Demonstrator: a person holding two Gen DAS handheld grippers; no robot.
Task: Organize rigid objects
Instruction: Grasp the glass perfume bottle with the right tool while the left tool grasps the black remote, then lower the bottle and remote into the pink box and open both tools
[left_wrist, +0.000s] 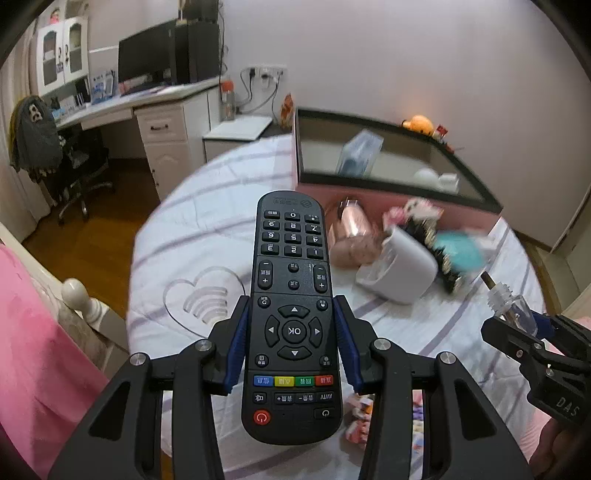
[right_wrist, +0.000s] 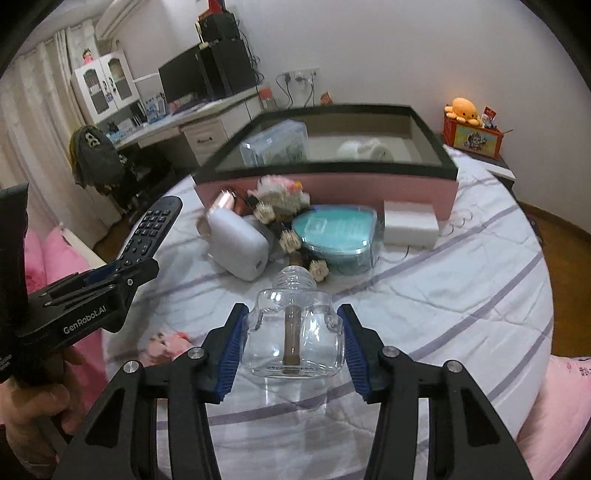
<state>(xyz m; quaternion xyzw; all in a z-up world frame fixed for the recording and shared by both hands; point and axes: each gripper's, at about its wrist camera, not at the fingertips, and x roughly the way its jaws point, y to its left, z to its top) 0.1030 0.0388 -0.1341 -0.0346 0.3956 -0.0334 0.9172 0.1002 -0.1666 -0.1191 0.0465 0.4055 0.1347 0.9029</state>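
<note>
Bed (right_wrist: 424, 295): white quilted cover with lilac stripes and a stitched heart motif (left_wrist: 201, 295). Resting on it: pink storage box (right_wrist: 332, 184) with a dark rim; white block (right_wrist: 410, 223) touching the box front; teal-lidded clear container (right_wrist: 334, 230); white device (right_wrist: 238, 245); rose-gold bottle (left_wrist: 351, 229); flower ornament (right_wrist: 280, 197), blurred.

We read "OK" and upside-down digits on the remote control (left_wrist: 293, 317). We read "GenRobot.AI" on the left gripper (right_wrist: 110, 275) and "DAS" on the right gripper (left_wrist: 517, 325).
</note>
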